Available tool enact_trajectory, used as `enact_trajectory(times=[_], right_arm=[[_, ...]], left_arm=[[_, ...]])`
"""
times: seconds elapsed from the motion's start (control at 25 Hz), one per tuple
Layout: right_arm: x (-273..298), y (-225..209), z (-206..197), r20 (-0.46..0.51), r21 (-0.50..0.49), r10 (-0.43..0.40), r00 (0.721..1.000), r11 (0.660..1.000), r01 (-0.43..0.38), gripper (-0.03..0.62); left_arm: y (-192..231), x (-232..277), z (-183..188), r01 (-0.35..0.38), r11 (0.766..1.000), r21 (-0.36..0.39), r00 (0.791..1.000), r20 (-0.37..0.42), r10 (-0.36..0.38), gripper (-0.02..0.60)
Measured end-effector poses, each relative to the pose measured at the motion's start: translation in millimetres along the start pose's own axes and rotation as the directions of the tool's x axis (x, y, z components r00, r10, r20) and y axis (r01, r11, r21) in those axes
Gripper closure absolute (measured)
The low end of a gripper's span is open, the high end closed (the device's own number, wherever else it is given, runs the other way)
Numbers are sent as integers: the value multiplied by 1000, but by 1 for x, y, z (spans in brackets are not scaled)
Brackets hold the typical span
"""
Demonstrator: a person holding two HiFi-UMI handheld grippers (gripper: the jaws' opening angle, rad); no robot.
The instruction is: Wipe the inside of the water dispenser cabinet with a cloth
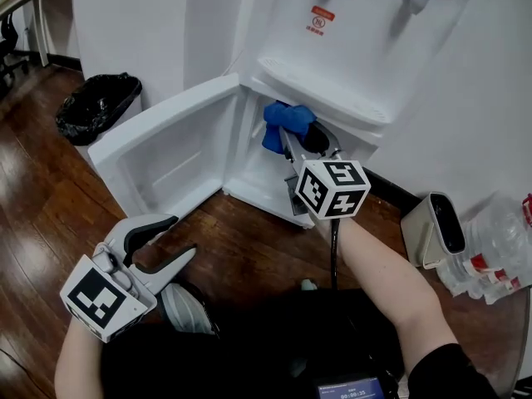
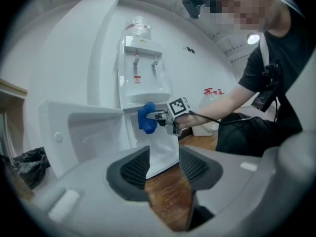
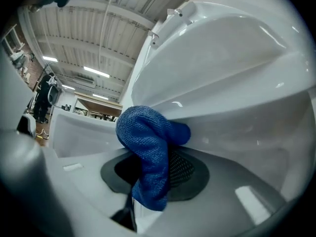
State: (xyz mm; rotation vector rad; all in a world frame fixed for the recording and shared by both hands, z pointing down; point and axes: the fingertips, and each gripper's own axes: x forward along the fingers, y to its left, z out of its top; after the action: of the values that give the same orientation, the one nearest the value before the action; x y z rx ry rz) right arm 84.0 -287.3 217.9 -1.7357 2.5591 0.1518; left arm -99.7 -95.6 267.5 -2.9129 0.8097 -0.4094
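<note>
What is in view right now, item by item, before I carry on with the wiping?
water dispenser: one, white, against the wall
cabinet door: one, white, swung open to the left of the dispenser's base
cloth: one, blue, at the cabinet opening
bin: one, black bag, floor at far left
box: one, beige with dark face, floor at right
bottles: number unclear, clear plastic, right edge
floor: dark wood
left gripper: jaws apart, empty, lower left
right gripper: jaws shut on the cloth
</note>
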Motion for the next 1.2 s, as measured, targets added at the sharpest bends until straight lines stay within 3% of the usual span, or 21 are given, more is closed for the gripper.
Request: enact_trajectory(times=[0.28, 0.48, 0.56, 0.72, 0.84, 1.0, 1.12, 1.2], right_arm=[[44, 41, -1, 17, -11, 88, 996, 996, -88, 470], [63, 57, -13, 77, -63, 92, 993, 994, -87, 471], [61, 59, -42, 37, -75, 95, 995, 993, -92, 472], [59, 65, -134, -151, -89, 92, 984, 990, -106, 472], [55, 68, -198, -279, -46, 72, 958, 995, -88, 472], [50, 79, -266, -435, -11, 105, 894, 992, -122, 471], [44, 78, -274, -481, 20, 157, 863, 986, -168, 473], [29, 70, -274, -539, 29, 179, 823, 980, -195, 474]], left_arm=[[0, 1, -1, -12, 1000, 8, 1000, -12, 12, 396], [0, 0, 2, 1, 999, 50, 1000, 1, -1, 396], [-1, 0, 6, 13, 996, 86, 1000, 4, -14, 396], [-6, 2, 9, 35, 994, 108, 999, 2, -36, 396], [-8, 3, 6, 53, 991, 120, 999, -17, -51, 396], [-4, 1, 0, 46, 995, 92, 998, -38, -43, 396], [-1, 1, -6, 34, 997, 68, 998, -52, -30, 396], [1, 1, -8, 25, 999, 46, 998, -55, -23, 396]])
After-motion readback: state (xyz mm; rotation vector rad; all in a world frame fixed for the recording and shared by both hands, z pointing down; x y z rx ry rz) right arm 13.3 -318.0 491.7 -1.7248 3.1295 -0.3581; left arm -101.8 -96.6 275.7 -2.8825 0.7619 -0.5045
